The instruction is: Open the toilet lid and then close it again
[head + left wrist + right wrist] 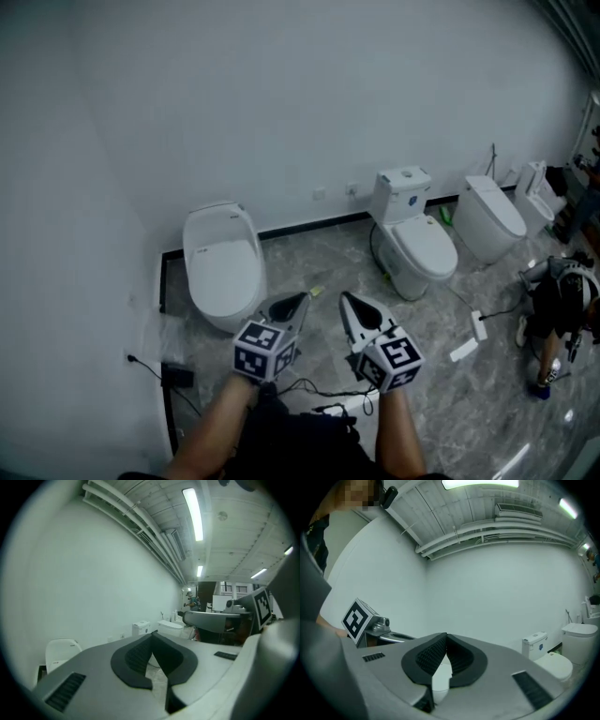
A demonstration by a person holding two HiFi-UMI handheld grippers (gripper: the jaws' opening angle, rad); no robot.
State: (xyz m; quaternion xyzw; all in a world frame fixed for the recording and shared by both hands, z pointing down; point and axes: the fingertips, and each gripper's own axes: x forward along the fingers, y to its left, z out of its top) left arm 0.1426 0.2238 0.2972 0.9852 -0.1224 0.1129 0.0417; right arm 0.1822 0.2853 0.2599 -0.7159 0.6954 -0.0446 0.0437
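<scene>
Several white toilets stand along the white wall. The leftmost, a tankless toilet, has its lid down and is the one nearest my grippers; a part of it shows low between the jaws in the right gripper view. My left gripper and my right gripper hang side by side over the marble floor, short of that toilet and a little to its right. Both are shut with nothing in them, tips touching.
A toilet with a tank and another tankless toilet stand further right. A black box and cables lie on the floor at the left. White parts lie at the right, near a crouching person.
</scene>
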